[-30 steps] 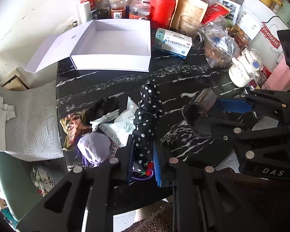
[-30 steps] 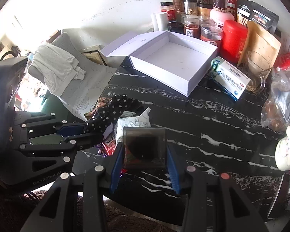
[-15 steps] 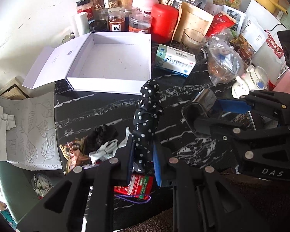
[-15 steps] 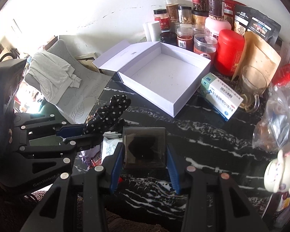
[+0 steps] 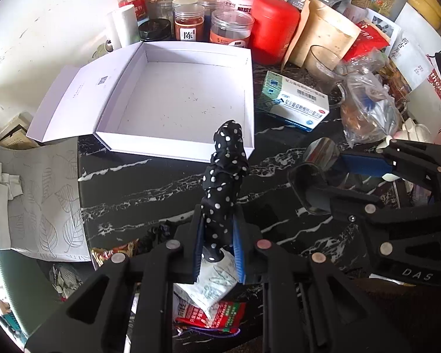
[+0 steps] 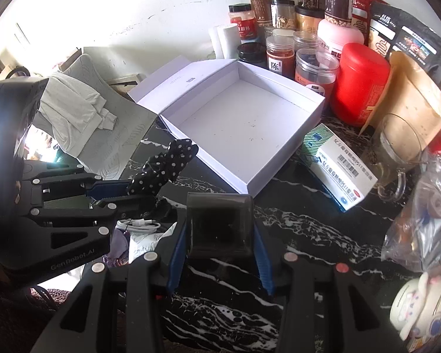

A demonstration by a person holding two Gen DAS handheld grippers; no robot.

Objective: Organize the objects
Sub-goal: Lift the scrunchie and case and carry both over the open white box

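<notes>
Left wrist view: the left gripper [image 5: 217,238] tilts steeply down over the black marble table [image 5: 150,194], jaws clamped tight on a black polka-dot cloth [image 5: 225,173]; the cloth stands up out of the blue pads, its tip overlapping the near rim of the open white box [image 5: 179,100]; the box is bare inside, lid flap folded out to the left; a white packet [image 5: 217,285] lies on the table under the jaws; off to the right the right gripper [image 5: 323,176] comes in sideways with a dark square case [image 5: 314,185] between its fingers.

Right wrist view: the right gripper [image 6: 219,232] points forward and down, jaws part-way apart and pressed on the dark square case [image 6: 219,220], held clear above the table; the left gripper [image 6: 126,191] reaches in from the left edge with the polka-dot cloth [image 6: 164,167] angled toward the box's [image 6: 241,117] near corner; a medicine carton [image 6: 341,167] sits just right of the box.
</notes>
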